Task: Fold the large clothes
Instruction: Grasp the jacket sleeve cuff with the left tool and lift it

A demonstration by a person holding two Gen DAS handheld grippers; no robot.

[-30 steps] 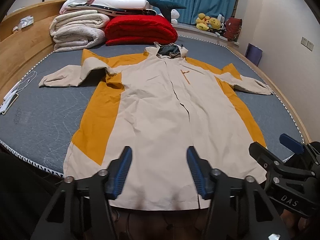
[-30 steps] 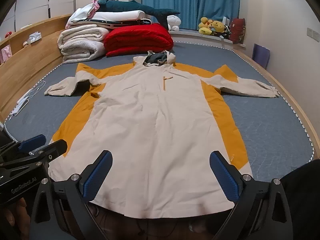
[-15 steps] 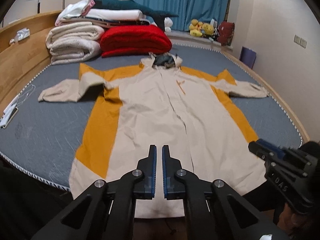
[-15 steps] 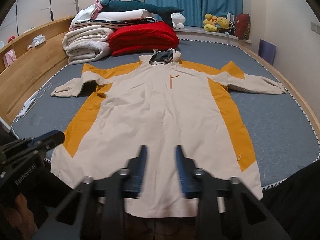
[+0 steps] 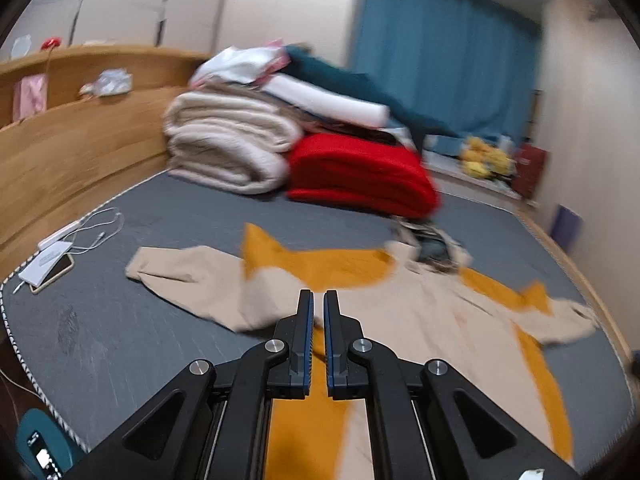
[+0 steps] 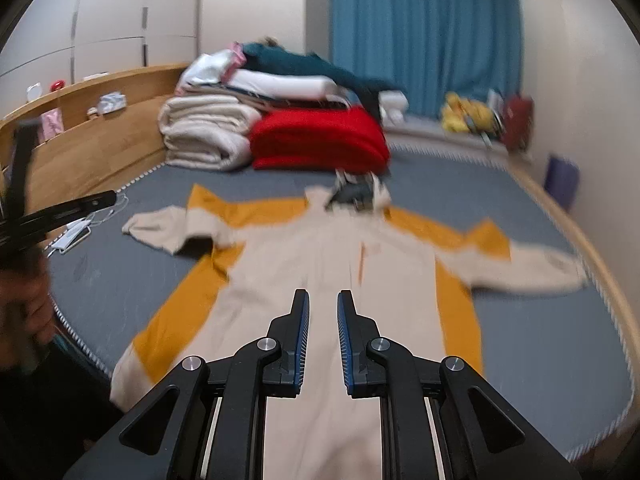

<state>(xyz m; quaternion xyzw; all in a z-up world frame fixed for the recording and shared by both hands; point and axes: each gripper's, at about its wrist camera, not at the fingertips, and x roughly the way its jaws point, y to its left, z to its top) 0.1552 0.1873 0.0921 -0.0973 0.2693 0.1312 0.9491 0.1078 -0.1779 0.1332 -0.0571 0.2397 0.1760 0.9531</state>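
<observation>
a home bedroom — bed (image 6: 520, 320), folded blankets (image 6: 204, 136), blue curtains (image 6: 424, 36).

Black tongs (image 5: 319, 300), blue-lined pads (image 6: 304, 332), silver pivot screws.

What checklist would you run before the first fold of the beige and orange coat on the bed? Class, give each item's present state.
1. Coat spread flat on the mattress: ok.
2. Both sleeves extended sideways: ok.
3. Left tool empty: ok, pads nearly together, nothing between.
4. Right tool open enough to grip: not ok, only a narrow gap.
5. Phone and cable apart from the near sleeve: ok.
6. Hem lying straight: cannot tell, hidden behind the tools.
</observation>
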